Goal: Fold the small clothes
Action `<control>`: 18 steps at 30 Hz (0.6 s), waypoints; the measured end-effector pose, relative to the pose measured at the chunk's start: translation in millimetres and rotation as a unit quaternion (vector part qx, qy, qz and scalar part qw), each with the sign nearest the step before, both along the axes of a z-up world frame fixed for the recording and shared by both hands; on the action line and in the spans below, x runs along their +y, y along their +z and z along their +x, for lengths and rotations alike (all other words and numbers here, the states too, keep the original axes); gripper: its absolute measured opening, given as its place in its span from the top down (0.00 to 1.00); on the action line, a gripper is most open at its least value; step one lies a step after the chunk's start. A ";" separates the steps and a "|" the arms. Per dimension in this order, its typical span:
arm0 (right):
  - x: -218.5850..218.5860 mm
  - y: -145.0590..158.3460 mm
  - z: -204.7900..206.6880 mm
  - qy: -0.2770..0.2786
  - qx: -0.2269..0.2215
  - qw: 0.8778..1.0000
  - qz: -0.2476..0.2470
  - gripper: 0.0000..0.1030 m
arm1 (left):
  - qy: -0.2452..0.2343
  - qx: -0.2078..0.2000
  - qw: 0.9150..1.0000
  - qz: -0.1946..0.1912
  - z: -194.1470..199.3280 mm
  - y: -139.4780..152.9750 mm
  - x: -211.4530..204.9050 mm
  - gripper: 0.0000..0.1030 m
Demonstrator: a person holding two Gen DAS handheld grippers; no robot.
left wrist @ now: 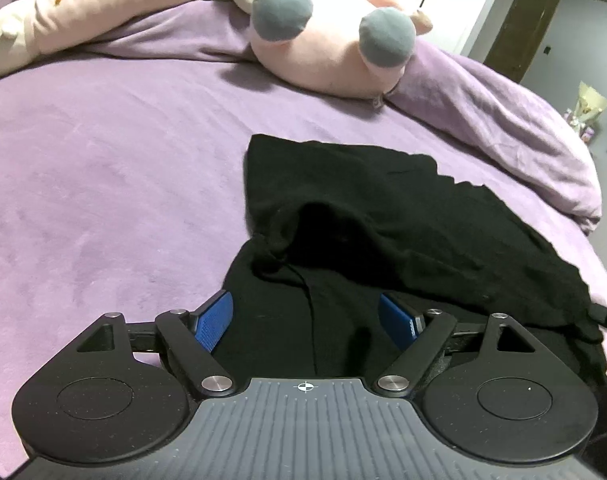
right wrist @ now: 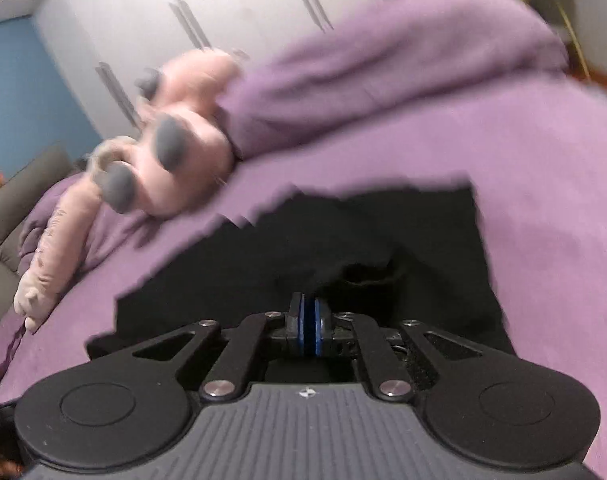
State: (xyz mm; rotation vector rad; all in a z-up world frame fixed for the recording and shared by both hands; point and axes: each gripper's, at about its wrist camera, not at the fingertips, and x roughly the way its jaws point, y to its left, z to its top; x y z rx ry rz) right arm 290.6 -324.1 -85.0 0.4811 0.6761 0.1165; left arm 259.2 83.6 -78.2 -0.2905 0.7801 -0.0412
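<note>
A black garment lies on the purple bed, partly folded over itself with a raised fold in the middle. My left gripper is open, its blue pads spread over the near edge of the garment, holding nothing. In the right wrist view the garment is blurred. My right gripper has its blue pads pressed together low over the black cloth; whether cloth is pinched between them I cannot tell.
A pink plush toy with grey feet lies at the far side of the purple bed, also in the right wrist view. A bunched purple blanket lies at the right. White wardrobe doors stand behind.
</note>
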 end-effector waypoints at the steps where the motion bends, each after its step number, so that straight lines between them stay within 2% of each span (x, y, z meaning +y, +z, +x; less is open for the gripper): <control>1: -12.5 -7.4 -0.6 -0.015 0.011 0.999 0.032 0.78 | -0.001 0.000 1.000 0.004 2.4 0.4 -2.2 0.16; 2: -21.6 -12.5 0.0 -0.028 0.013 0.998 0.062 0.62 | -0.002 0.002 1.000 0.008 5.5 1.6 -4.5 0.16; 3: -31.1 -17.4 1.4 -0.046 0.009 0.994 0.094 0.58 | -0.002 0.003 1.000 0.010 8.0 2.8 -5.9 0.16; 5: -41.1 -25.7 10.6 -0.062 0.008 0.989 0.132 0.56 | -0.003 0.000 1.000 0.011 12.8 4.9 -8.4 0.16; 8: -38.5 -36.4 30.2 -0.053 0.028 0.988 0.140 0.60 | -0.008 0.000 1.000 0.015 19.5 5.8 -13.0 0.16; 9: -33.4 -37.0 38.3 -0.048 0.034 0.990 0.127 0.68 | -0.009 0.002 1.000 0.018 21.7 5.5 -15.2 0.16; 10: -28.9 -33.9 43.6 -0.040 0.034 0.993 0.109 0.90 | -0.012 0.004 1.000 0.021 24.2 4.9 -17.5 0.16; 11: -25.1 -27.1 46.6 -0.029 0.031 0.995 0.086 0.94 | -0.014 0.005 1.000 0.025 26.4 4.9 -19.6 0.16; 12: -20.0 -14.8 46.0 -0.020 0.008 0.998 0.063 0.94 | -0.017 0.005 0.999 0.028 28.4 5.0 -21.5 0.16; 13: -15.6 -0.2 42.9 -0.007 -0.033 0.999 0.042 0.94 | -0.019 0.004 0.999 0.033 30.2 5.4 -23.4 0.16; 16: -15.4 36.7 24.9 -0.019 -0.151 0.988 -0.029 0.94 | -0.024 0.000 0.999 0.042 34.2 6.3 -28.1 0.16; 17: -17.6 40.6 23.8 -0.029 -0.159 0.986 -0.046 0.94 | -0.024 0.000 0.999 0.041 34.9 6.0 -28.5 0.16; 18: -21.9 38.3 25.6 -0.035 -0.149 0.987 -0.049 0.94 | -0.023 0.001 0.999 0.039 34.9 5.8 -28.8 0.16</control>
